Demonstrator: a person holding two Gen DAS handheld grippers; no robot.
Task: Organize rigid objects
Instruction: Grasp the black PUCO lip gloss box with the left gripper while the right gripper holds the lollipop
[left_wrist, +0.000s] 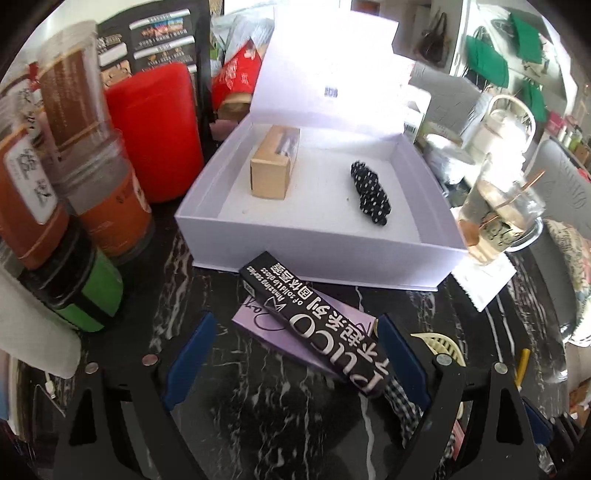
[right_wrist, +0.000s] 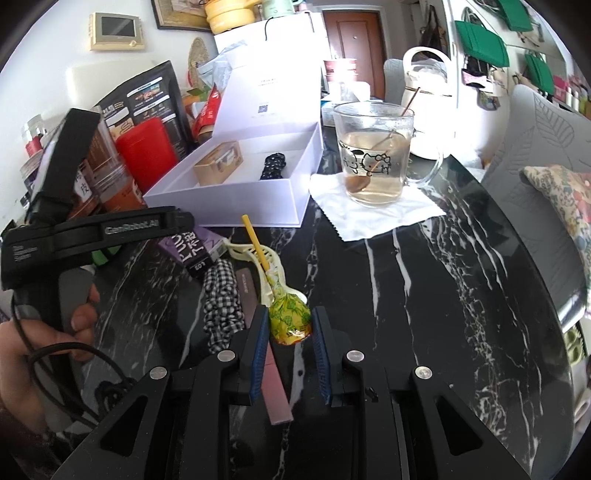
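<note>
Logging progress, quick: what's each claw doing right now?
Left claw: open, either side of the black lip gloss box, not gripping.
Right claw: shut on the lollipop.

Black white-veined marble tabletop (right_wrist: 424, 280)

We see an open white cardboard box (right_wrist: 258, 206) at 11 o'clock, a white paper napkin (right_wrist: 373, 214) at 1 under a clear glass mug (right_wrist: 373, 162), and a black-and-white checked fabric scrunchie (right_wrist: 221, 302) at 9.

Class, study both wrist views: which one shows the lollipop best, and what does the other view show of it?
The right wrist view. The lollipop lies there whole between the right gripper pads, green-and-yellow wrapper and yellow stick plain. The left wrist view shows at most a yellow sliver at its right edge, possibly the stick.
</note>
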